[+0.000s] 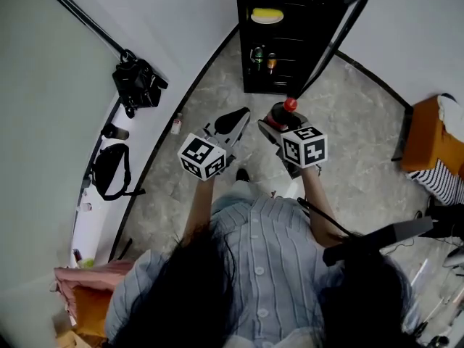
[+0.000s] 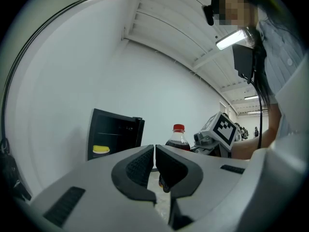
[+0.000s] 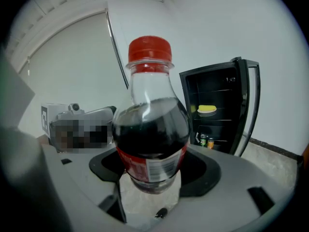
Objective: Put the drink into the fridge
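Observation:
A dark cola bottle [image 3: 150, 129] with a red cap [image 1: 290, 104] stands upright between the jaws of my right gripper [image 1: 279, 118], which is shut on it. The same bottle [image 2: 177, 138] shows past my left gripper [image 2: 154, 166], whose jaws are shut together on nothing. In the head view my left gripper [image 1: 232, 122] is held beside the right one, both above the floor. Ahead stands a small black fridge [image 1: 286, 38] with its door [image 1: 341, 31] swung open to the right. Inside, the fridge [image 3: 217, 110] holds a yellow item [image 3: 207, 109] on an upper shelf and cans [image 3: 206, 141] lower down.
A black bag on a stand [image 1: 138, 82] and another black bag [image 1: 110, 169] sit along the curved left wall. A small bottle [image 1: 176, 124] stands on the floor by that wall. An orange box [image 1: 429, 142] lies at the right. The marble floor [image 1: 348, 136] stretches before the fridge.

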Available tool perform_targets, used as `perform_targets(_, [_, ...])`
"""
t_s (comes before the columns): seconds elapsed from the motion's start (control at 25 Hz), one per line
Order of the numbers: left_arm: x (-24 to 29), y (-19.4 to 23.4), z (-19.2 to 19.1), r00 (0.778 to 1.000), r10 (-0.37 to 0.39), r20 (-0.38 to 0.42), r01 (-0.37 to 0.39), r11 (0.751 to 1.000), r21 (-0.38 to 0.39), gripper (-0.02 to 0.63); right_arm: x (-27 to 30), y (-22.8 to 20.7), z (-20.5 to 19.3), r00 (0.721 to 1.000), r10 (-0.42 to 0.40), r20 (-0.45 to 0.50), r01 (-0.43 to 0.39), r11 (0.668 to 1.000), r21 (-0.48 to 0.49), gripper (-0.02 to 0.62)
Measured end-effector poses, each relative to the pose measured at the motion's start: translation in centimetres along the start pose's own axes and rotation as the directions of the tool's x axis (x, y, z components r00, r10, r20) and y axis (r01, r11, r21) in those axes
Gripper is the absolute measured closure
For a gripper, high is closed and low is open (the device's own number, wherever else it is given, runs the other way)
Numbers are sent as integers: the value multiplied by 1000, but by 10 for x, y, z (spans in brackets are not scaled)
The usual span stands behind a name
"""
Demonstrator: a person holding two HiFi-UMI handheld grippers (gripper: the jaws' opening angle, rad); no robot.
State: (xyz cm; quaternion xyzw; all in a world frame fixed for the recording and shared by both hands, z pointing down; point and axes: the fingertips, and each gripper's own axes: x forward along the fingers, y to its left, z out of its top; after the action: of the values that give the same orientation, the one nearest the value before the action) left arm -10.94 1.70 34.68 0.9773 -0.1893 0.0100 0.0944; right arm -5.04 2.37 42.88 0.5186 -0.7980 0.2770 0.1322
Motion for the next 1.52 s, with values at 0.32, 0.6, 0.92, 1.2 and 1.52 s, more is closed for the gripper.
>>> perform_targets(0.32, [-12,56,-8,1000,-15,-18,15,999,-30,597,43,4,7,999,-48,-21,48,999,21,285])
perform_targets(0.6, [-17,90,-9,1000,-6,-1,6,998,-69,597,64,6,8,997,-65,-49,66,998,22,285])
perform_targets(0.92, [8,95,-16,1000,-27,-8,26,994,-102,597,67,-19,13,995,-87,-48,89,995,39,285])
perform_targets(1.2, [38,112,-23,999,2,-38,-6,995,-103,597,88,-57,23,997,-55,-50,57,997,55,285])
perform_targets(1.52, [96,136,-50,992,48,-117,-67,986,-156,597,115,-116,47,997,-7,-72,5,1000,-18,285])
